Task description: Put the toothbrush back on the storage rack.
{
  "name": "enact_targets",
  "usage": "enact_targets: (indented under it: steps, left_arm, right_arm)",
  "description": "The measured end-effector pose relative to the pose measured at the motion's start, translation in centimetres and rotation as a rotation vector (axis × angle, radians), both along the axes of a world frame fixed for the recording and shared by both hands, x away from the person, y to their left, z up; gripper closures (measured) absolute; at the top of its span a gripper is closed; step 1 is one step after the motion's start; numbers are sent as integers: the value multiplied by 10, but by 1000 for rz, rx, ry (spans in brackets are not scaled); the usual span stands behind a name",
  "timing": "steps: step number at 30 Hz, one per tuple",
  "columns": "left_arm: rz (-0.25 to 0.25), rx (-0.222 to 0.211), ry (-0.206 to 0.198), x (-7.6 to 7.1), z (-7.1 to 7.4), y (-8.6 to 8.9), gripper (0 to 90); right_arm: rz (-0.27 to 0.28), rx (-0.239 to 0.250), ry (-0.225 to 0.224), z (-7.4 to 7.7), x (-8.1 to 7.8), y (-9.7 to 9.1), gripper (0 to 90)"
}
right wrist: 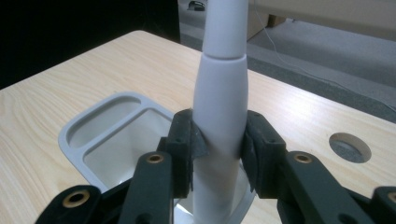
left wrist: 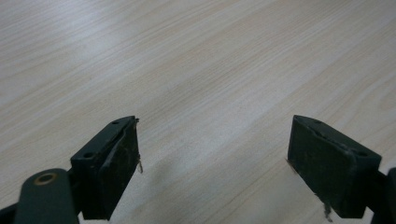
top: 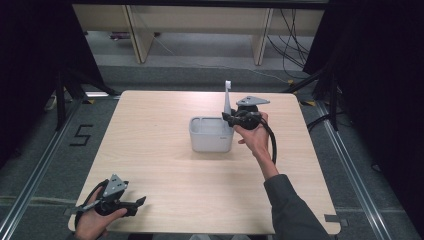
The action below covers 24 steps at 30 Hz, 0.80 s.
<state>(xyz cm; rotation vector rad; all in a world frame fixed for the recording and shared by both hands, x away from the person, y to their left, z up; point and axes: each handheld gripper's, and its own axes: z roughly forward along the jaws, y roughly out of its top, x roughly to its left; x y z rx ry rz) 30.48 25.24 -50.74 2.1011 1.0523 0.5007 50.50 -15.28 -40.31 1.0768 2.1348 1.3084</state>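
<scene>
White handle (right wrist: 220,107) upright in right gripper (right wrist: 219,142)

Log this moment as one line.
right gripper: shut on white handle | over grey holder | left gripper: open, idle

Pale wood-grain worktop (top: 165,165) with rounded corners, a round hole (right wrist: 350,147) cut through it. Below and around, grey floor (top: 200,75), marked with a black "5" (top: 81,135) to the left. Metal rails (top: 357,175) running near to far along left and right. Farther off, beige furniture legs (top: 137,35) and loose cables (top: 292,37); black curtains (top: 35,55) at both sides
</scene>
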Motion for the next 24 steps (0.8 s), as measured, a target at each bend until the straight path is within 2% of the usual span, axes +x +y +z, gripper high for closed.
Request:
enact_targets:
  steps: [2, 3, 4, 5, 6, 13, 15, 16, 17, 21, 22, 24]
  left_arm:
    - [0, 1, 0, 0, 0, 0, 160]
    - [0, 2, 0, 0, 0, 0, 161]
    - [0, 2, 0, 0, 0, 0, 161]
    - [1, 0, 0, 0, 0, 0, 160]
    - [1, 0, 0, 0, 0, 0, 161]
    - [0, 0, 1, 0, 0, 0, 161]
    - [3, -14, -6, 0, -1, -1, 160]
    - [-8, 14, 3, 0, 1, 1, 160]
    - [-8, 14, 3, 0, 1, 1, 161]
    - [2, -12, -4, 0, -1, -1, 160]
    - [2, -12, -4, 0, -1, -1, 161]
    - [0, 13, 5, 0, 0, 0, 160]
  right_arm:
    - [-2, -9, 15, -2, -1, -1, 664]
    - [15, -26, -6, -3, 1, -2, 664]
    - [5, -28, 2, -4, 0, -1, 665]
    - [19, -46, 4, -5, 1, -2, 665]
    - [7, -36, 24, -5, -1, -1, 665]
    - [10, -36, 16, -7, 0, -1, 666]
    - [9, -40, 22, -7, 0, -1, 668]
    - [4, -45, 20, -7, -1, -1, 672]
    - [4, -45, 20, -7, -1, -1, 672]
    - [14, -49, 6, -5, 0, -3, 701]
    - [17, -33, 12, -5, -1, -2, 702]
    - [18, -33, 1, -4, 0, -2, 700]
